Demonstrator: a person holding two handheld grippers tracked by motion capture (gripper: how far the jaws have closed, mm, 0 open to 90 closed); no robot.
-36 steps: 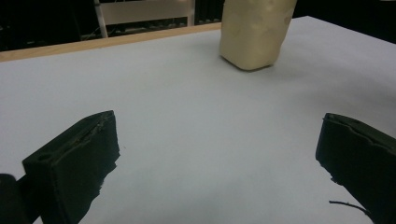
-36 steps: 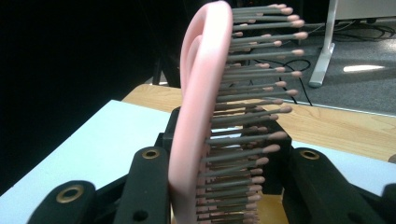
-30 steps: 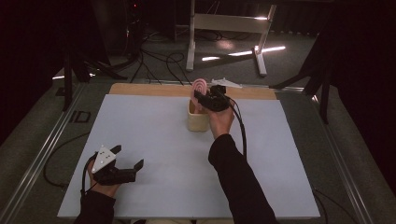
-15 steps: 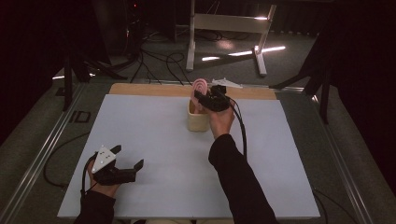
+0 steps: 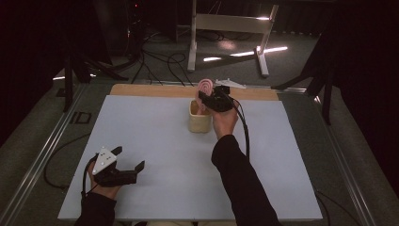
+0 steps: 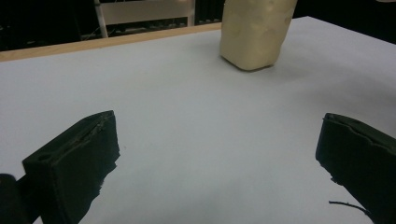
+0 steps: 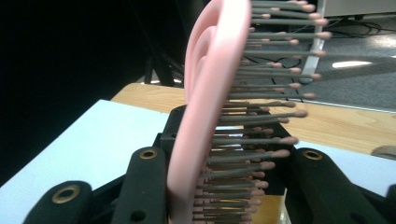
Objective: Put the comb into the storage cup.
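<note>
Resting near the table's front edge, the left gripper (image 5: pixel 123 170) lies with its jaws spread wide and nothing between them. Farther back, the right gripper (image 5: pixel 212 99) is clamped on a pink hairbrush (image 7: pixel 210 116), held upright over a cream container (image 5: pixel 199 117) at mid-table. The brush looks light and rigid, with springy bristles that would give; the plastic back or handle seems the firmer hold. A pale mat (image 5: pixel 155 141) covers the wooden table (image 5: pixel 150 90). Beyond lie a dark floor, cables and a white frame (image 5: pixel 230 23).
</note>
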